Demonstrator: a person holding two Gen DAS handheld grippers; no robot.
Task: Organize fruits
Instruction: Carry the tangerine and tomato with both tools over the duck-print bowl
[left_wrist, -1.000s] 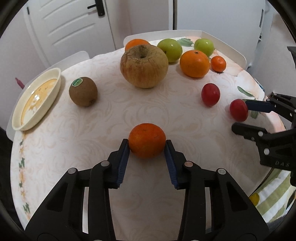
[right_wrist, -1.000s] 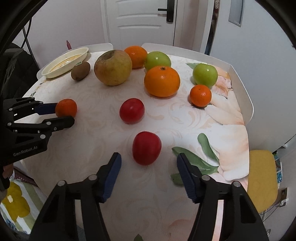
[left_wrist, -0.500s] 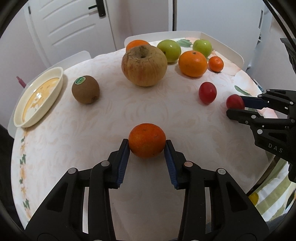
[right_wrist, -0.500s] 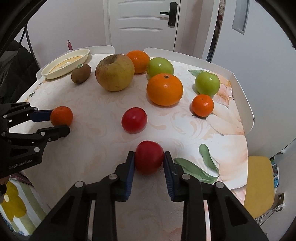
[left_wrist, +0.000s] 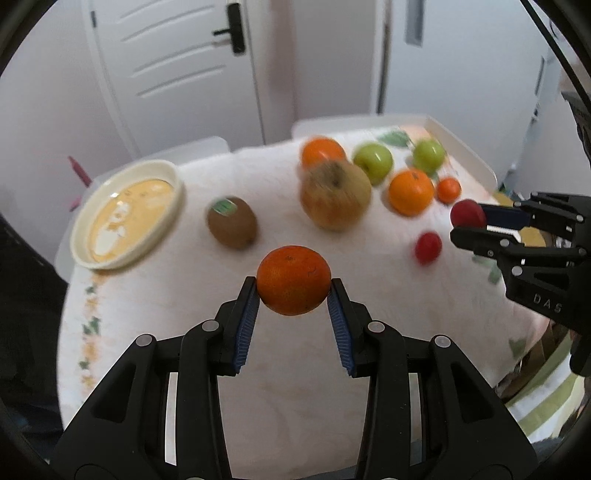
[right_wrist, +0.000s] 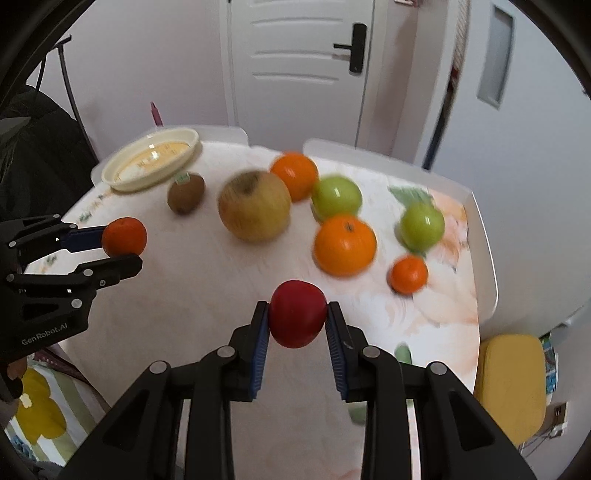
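Two fruits are off the table (left_wrist: 280, 406) at once: the left gripper (left_wrist: 293, 295) is clamped on a small orange (left_wrist: 293, 280), and the right gripper (right_wrist: 297, 321) has just closed its jaws on a red fruit (right_wrist: 297, 318), pads pressing on both its sides. Taking the cream dish (left_wrist: 127, 214) at the table's far left edge as landmark, the small orange hangs to the right of it and nearer the cameras, with the kiwi (left_wrist: 232, 222) lying between them, just beside the dish. The red fruit, seen held at the left view's right edge (left_wrist: 467, 213), is well apart from the dish, beyond the big yellowish apple (left_wrist: 335, 196) and the large orange (left_wrist: 410, 192). That settles the coming move, in my judgement: if the dish is the target, it lies up and to the left of the left gripper, which is much the nearer hand; the right would have to cross the whole spread. A second red fruit (left_wrist: 427, 246), two green apples (right_wrist: 336, 197) and two more oranges rest on the cloth.
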